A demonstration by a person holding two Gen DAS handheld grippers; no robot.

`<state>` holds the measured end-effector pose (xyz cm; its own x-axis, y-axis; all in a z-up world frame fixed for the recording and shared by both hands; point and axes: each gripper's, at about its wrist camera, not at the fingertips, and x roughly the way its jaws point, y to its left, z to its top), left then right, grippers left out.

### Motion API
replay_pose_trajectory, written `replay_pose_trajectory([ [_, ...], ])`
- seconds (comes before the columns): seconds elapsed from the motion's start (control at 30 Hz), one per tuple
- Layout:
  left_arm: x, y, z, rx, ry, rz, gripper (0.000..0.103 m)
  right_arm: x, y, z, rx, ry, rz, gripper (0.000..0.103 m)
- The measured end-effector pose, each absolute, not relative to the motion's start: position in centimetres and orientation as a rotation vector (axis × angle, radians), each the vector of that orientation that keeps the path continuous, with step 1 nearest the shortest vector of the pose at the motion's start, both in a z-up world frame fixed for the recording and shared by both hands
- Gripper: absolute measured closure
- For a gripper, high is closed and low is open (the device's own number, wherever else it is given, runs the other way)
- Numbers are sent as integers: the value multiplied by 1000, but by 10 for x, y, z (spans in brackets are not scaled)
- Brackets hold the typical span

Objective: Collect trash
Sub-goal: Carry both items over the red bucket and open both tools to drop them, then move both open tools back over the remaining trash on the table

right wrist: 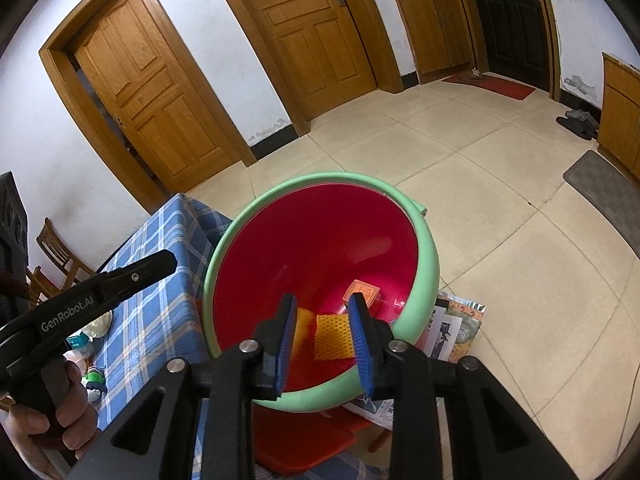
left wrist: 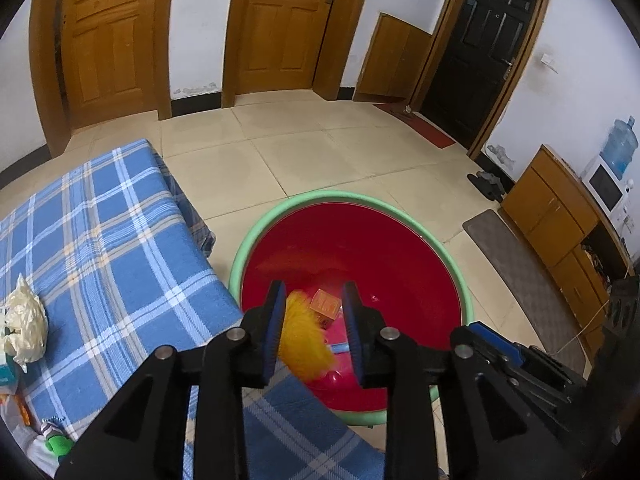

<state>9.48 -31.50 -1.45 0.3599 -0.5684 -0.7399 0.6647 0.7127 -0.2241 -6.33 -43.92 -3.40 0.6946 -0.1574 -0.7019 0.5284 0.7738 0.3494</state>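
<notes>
Red basin: a plastic basin (left wrist: 400, 248) with a green rim stood just beside the table with the blue checked cloth (left wrist: 120, 240), on what looked like a red stool.
Inside the basin: a small orange box (left wrist: 327, 305) and an orange foam net (right wrist: 334, 336) lay at the bottom; a blurred yellow-orange piece (left wrist: 304, 336) showed between the fingers of the left gripper.
Left gripper: the left gripper (left wrist: 316, 328) was spread a little above the basin; its pads did not seem to press on anything.
Right gripper: the right gripper (right wrist: 325, 344) was also a little spread over the basin, holding nothing that I could see.
Trash on the table: a crumpled pale plastic bag (left wrist: 26, 320) lay on the cloth, well apart from the basin, near a teal box (left wrist: 8, 370) at the edge.
Handling: I judged the bag very light, soft and a bit slippery; it would crush, not break.
Where to take hold: best at a thick bunch of folds near the top, because a single thin layer could slip out.
</notes>
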Motion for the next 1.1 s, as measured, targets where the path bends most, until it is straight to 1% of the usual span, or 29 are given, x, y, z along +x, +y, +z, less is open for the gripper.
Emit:
replay_pose_trajectory([
  [0.17,96,-302,-10,95,907,-773,75,-67,-432,-27,559,693,-396,70],
  [0.23,94,-296,-8,85,908,-762,75,-68,-427,-22,553,686,-388,67],
  [0.43,89,-263,3,41,900,-712,74,-67,-410,-8,532,677,-354,64],
  [0.73,83,-195,12,-26,901,-587,74,-61,-375,10,494,665,-288,60],
  [1.1,76,-111,13,-87,893,-427,74,-52,-336,14,457,685,-208,56],
])
